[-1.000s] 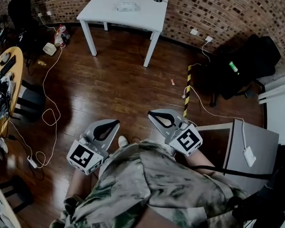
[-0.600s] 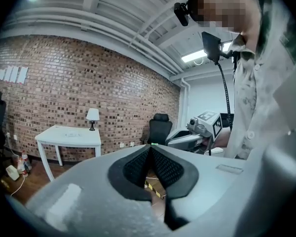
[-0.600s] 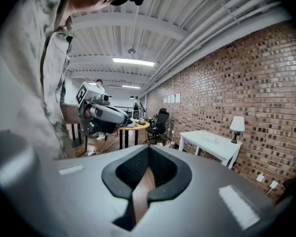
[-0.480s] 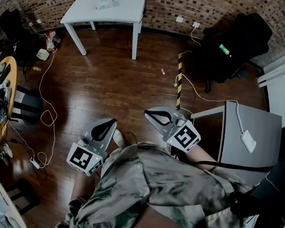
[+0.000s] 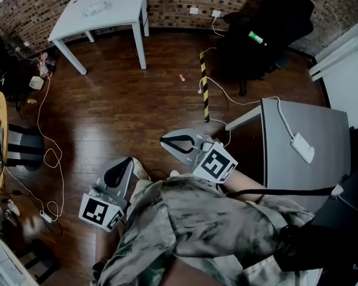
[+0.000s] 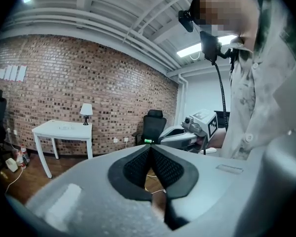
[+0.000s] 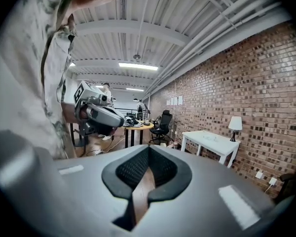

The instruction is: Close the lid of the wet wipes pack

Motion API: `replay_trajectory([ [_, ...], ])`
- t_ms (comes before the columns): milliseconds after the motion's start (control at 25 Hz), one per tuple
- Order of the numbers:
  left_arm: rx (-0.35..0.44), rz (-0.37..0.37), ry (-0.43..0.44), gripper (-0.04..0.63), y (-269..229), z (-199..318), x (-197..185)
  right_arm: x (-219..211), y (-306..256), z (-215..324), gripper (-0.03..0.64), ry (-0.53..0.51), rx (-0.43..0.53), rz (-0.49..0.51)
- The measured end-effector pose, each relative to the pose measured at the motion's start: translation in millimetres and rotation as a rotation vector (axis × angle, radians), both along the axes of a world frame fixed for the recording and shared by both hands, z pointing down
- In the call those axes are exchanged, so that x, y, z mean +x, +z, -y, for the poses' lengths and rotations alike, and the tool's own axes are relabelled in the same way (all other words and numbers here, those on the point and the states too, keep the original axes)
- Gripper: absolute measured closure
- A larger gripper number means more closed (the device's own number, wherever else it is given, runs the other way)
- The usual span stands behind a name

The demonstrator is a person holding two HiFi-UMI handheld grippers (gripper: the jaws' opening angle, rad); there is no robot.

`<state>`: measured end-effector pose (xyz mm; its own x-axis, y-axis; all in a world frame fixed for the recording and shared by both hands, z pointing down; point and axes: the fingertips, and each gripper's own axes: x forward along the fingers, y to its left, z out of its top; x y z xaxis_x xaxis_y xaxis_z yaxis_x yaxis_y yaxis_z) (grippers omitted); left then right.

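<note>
The wet wipes pack point(image 5: 95, 8) lies far off on a white table point(image 5: 122, 8) by the brick wall. It also shows small on that table in the left gripper view point(image 6: 65, 128) and the right gripper view point(image 7: 210, 138). Whether its lid is up is too small to tell. My left gripper point(image 5: 122, 164) is held low in front of my body, jaws together, nothing between them. My right gripper point(image 5: 166, 140) is beside it, also shut and empty. Both are well short of the table, over the wooden floor.
A lamp point(image 6: 86, 110) stands on the table's far end. A black office chair point(image 5: 262, 31) sits at the back right. A grey desk point(image 5: 322, 177) with a white adapter point(image 5: 302, 148) is close on the right. Cables point(image 5: 51, 154) and a yellow-black strip point(image 5: 204, 85) lie on the floor.
The head view has swung right: the white table slid toward the upper left and the grey desk came further into view. Both grippers stay shut; the right one shifted left.
</note>
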<state>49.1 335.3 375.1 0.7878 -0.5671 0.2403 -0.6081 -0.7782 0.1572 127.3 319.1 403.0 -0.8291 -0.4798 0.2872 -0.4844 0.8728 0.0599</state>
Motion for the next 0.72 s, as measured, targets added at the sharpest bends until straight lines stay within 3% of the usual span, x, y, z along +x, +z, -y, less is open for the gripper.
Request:
replay_trajectory([
  [280,-0.039,0.012,0.012,0.595,11.4,-24.2,25.4,17.9,7.0,-30.2,0.612,-0.019,-0.003,0.028],
  [720,-0.006,0.03,0.082,0.595,0.7,-30.0,61.7,35.9,-0.4,-43.8,0.612,-0.022,0.037,0.052],
])
